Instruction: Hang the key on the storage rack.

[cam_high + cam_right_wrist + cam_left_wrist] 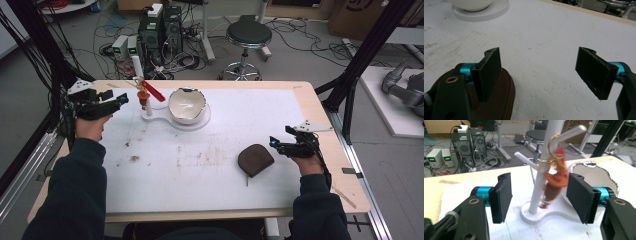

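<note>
A white peg stand (148, 106) (537, 187) rises from a white base at the table's back left, with a red and orange keychain figure (144, 97) (555, 183) hanging from it on a gold ring. My left gripper (119, 101) (540, 196) is held open just left of the stand, jaws on either side of it in the left gripper view, touching nothing. A brown zip pouch (255, 159) (499, 100) lies on the white mat. My right gripper (274, 142) (544, 73) hovers open at the pouch's right edge, empty.
A white egg-shaped bowl (186, 106) (594, 173) with a jagged rim stands on the same white base beside the stand. The white mat (210, 170) is stained in the middle. Beyond the table are a stool (248, 37) and computer boxes (160, 30).
</note>
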Action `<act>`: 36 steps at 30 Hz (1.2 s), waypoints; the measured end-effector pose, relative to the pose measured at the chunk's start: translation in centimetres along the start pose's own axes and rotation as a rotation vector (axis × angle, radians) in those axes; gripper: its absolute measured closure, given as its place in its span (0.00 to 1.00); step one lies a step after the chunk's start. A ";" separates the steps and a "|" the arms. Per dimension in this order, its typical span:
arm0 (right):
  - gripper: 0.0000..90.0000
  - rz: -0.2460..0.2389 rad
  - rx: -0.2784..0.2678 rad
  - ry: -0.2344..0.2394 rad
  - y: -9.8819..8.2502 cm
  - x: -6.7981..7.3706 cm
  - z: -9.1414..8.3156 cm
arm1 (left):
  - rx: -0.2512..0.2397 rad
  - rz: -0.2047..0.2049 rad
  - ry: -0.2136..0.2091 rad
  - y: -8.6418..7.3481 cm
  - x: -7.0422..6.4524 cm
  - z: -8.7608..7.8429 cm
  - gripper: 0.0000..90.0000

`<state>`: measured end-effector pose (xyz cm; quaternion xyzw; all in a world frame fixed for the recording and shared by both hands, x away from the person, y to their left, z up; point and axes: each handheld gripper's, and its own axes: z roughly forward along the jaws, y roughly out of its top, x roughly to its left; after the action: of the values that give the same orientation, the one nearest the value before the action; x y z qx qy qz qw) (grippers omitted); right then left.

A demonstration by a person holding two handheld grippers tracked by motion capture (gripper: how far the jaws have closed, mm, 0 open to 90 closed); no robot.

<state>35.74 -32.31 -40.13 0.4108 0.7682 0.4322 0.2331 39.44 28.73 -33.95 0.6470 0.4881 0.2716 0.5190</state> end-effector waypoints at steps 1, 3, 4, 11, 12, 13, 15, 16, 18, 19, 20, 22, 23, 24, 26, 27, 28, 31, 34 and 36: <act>0.24 -0.003 0.000 0.000 0.0 0.0 0.0 | -0.001 0.005 -0.004 -0.6 -0.1 -0.2 0.40; 0.24 0.003 0.001 -0.001 0.0 0.0 0.1 | -0.014 0.023 -0.011 -1.8 -0.4 -0.7 0.34; 0.24 0.001 0.004 0.000 0.0 0.0 0.1 | -0.029 0.027 -0.023 -2.4 -0.5 -0.9 0.32; 0.24 0.002 0.010 -0.003 0.0 0.1 0.2 | -0.088 0.086 -0.094 -5.7 -2.6 -1.2 0.22; 0.24 -0.001 0.006 -0.001 0.0 0.0 0.3 | -0.093 0.098 -0.102 -6.0 -2.9 -1.1 0.22; 0.24 0.003 0.009 -0.002 0.0 0.1 0.3 | -0.100 0.109 -0.103 -6.3 -3.3 -1.0 0.22; 0.24 -0.002 0.007 0.001 0.0 0.1 0.4 | -0.091 0.134 -0.115 -6.5 -3.7 -0.8 0.22; 0.24 -0.001 0.006 0.002 0.0 0.1 0.5 | -0.092 0.141 -0.124 -6.5 -3.8 -0.7 0.22; 0.24 -0.002 0.005 0.003 0.1 0.1 0.6 | -0.093 0.141 -0.138 -6.8 -3.9 -0.8 0.22; 0.24 0.000 0.004 0.004 0.0 0.1 0.6 | -0.087 0.141 -0.141 -7.0 -3.9 -0.8 0.23; 0.24 0.001 0.003 0.007 0.0 0.2 0.6 | -0.084 0.140 -0.146 -7.1 -3.8 -0.8 0.23; 0.24 0.007 0.004 0.008 0.0 0.1 0.7 | -0.087 0.122 -0.155 -7.1 -3.7 -0.9 0.23; 0.24 0.007 0.006 0.009 0.0 0.1 0.8 | -0.090 0.116 -0.159 -7.1 -3.7 -0.9 0.23; 0.24 0.011 0.010 0.008 0.0 0.1 0.9 | -0.091 0.114 -0.164 -7.1 -3.7 -0.9 0.23; 0.24 0.010 0.016 0.009 0.0 0.1 1.0 | -0.084 0.110 -0.167 -7.3 -3.8 -0.8 0.23; 0.24 0.009 0.019 0.009 0.0 0.1 1.0 | -0.078 0.110 -0.164 -7.3 -3.8 -0.7 0.23; 0.24 0.007 0.018 0.010 -0.1 0.1 0.9 | -0.070 0.110 -0.163 -7.4 -3.8 -0.7 0.23; 0.24 0.002 0.022 0.015 -0.1 0.2 0.9 | -0.064 0.106 -0.164 -7.5 -4.0 -0.4 0.23; 0.24 0.004 0.028 0.020 -0.3 0.4 0.7 | -0.061 0.106 -0.170 -7.4 -4.1 -0.2 0.24; 0.24 0.002 0.028 0.023 -0.4 0.3 0.6 | -0.052 0.111 -0.173 -7.5 -4.2 -0.1 0.24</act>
<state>35.87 -31.89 -40.80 0.4097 0.7763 0.4264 0.2182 35.14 24.86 -40.23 0.6806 0.3975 0.2555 0.5599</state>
